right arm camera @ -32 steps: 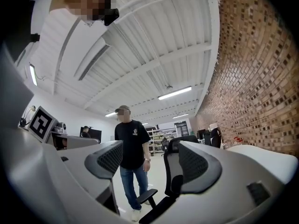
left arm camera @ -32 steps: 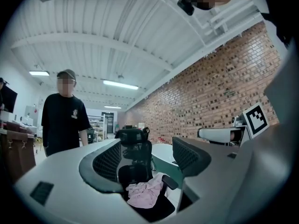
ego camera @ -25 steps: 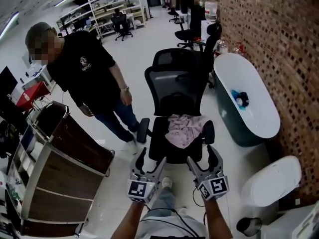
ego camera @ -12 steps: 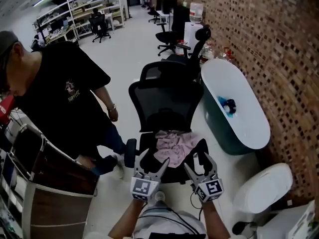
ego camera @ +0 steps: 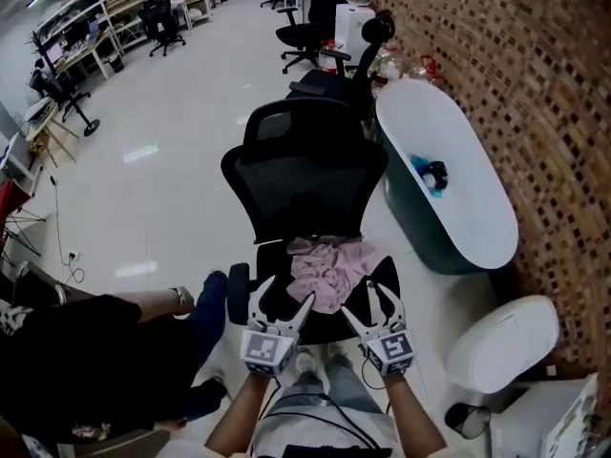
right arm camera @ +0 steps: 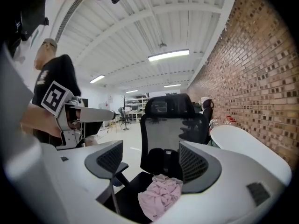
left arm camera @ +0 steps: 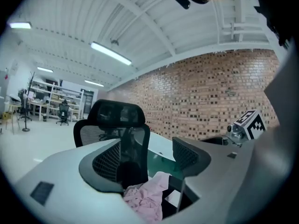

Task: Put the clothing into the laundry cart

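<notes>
Clearance record, chair area.
- Front: the seat edge of the office chair (ego camera: 305, 327) is lying open; the left gripper (ego camera: 283, 292) and right gripper (ego camera: 366, 299) are hovering over it, jaws apart.
- Seat: the pink clothing (ego camera: 327, 270) is lying uncovered, open from above.
- Rear: the backrest (ego camera: 304, 175) is closing off the far side.
- Sides: the armrests (ego camera: 237, 294) are narrowing the entry.
- Right: a bathtub (ego camera: 449, 189) is standing near the chair, leaving a narrow gap, with a brick wall (ego camera: 516, 84) behind.
- Left: a person (ego camera: 86, 351) is crowding the near corner; beyond, bare floor (ego camera: 162, 179) is stretching wide.
</notes>
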The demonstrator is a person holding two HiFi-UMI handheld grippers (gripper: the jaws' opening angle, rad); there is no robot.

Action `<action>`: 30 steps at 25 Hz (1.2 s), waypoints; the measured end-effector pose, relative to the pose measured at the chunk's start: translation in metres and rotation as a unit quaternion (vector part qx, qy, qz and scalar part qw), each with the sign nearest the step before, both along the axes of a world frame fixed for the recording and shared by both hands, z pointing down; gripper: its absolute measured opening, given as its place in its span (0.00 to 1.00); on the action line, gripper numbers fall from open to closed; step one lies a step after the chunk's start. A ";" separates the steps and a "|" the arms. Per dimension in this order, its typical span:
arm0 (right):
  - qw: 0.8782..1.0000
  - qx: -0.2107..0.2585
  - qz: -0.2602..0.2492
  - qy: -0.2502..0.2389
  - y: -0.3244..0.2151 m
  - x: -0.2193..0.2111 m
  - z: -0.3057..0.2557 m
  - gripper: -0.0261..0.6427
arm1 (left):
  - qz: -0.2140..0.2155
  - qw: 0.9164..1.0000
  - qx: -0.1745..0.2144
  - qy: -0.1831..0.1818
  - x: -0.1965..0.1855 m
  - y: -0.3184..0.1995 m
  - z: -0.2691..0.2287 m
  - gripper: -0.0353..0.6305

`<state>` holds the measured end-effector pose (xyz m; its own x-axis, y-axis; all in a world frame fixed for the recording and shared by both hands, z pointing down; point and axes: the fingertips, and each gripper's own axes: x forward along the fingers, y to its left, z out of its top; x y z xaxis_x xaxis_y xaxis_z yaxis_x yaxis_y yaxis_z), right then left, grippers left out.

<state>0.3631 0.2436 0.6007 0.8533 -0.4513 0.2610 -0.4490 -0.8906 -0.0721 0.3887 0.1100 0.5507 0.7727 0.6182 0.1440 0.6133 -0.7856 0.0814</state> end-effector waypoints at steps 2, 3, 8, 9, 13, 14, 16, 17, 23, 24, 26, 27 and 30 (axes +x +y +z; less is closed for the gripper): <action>1.000 -0.014 -0.014 -0.023 0.004 0.017 0.027 0.61 | 0.008 1.000 0.027 0.000 0.011 0.006 0.021 0.54; 0.999 -0.022 -0.026 -0.035 0.003 0.025 0.043 0.61 | 0.006 1.000 0.027 -0.012 0.014 0.008 0.028 0.54; 0.987 -0.057 -0.097 -0.118 -0.021 0.071 0.129 0.67 | 0.000 0.997 0.042 -0.057 0.035 -0.001 0.080 0.54; 0.983 -0.064 -0.107 -0.138 -0.024 0.081 0.150 0.72 | 0.003 0.997 0.049 -0.063 0.040 -0.002 0.093 0.54; 0.967 -0.086 -0.127 -0.205 -0.028 0.122 0.245 0.99 | -0.012 0.994 0.027 -0.105 0.058 -0.007 0.130 0.54; 0.964 -0.079 -0.123 -0.222 -0.025 0.132 0.272 0.99 | -0.021 0.993 0.011 -0.115 0.063 -0.008 0.136 0.54; 0.959 -0.070 -0.106 -0.253 -0.017 0.155 0.326 0.99 | -0.020 0.992 0.004 -0.122 0.073 -0.004 0.159 0.54; 0.956 -0.074 -0.096 -0.267 -0.013 0.167 0.354 0.99 | -0.022 0.992 0.001 -0.125 0.080 -0.001 0.170 0.54; 0.933 -0.087 -0.020 -0.349 -0.003 0.215 0.479 0.99 | -0.058 0.987 0.004 -0.148 0.118 -0.009 0.224 0.54; 0.930 -0.093 -0.007 -0.356 0.002 0.217 0.489 0.99 | -0.060 0.986 0.004 -0.153 0.118 -0.010 0.233 0.54; 0.926 -0.096 0.007 -0.364 0.002 0.221 0.506 0.99 | -0.065 0.984 0.008 -0.166 0.116 -0.014 0.249 0.54; 0.925 -0.094 0.014 -0.368 -0.001 0.222 0.516 0.99 | -0.067 0.983 0.010 -0.170 0.114 -0.018 0.256 0.54; 0.922 -0.109 0.040 -0.370 -0.008 0.223 0.545 0.97 | -0.078 0.981 0.010 -0.179 0.111 -0.028 0.274 0.54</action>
<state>0.5858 0.2355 1.1454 0.4343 -0.2637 0.8613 -0.2814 -0.9481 -0.1484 0.5002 0.0819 0.8246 0.7555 0.4903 0.4345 0.4194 -0.8715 0.2541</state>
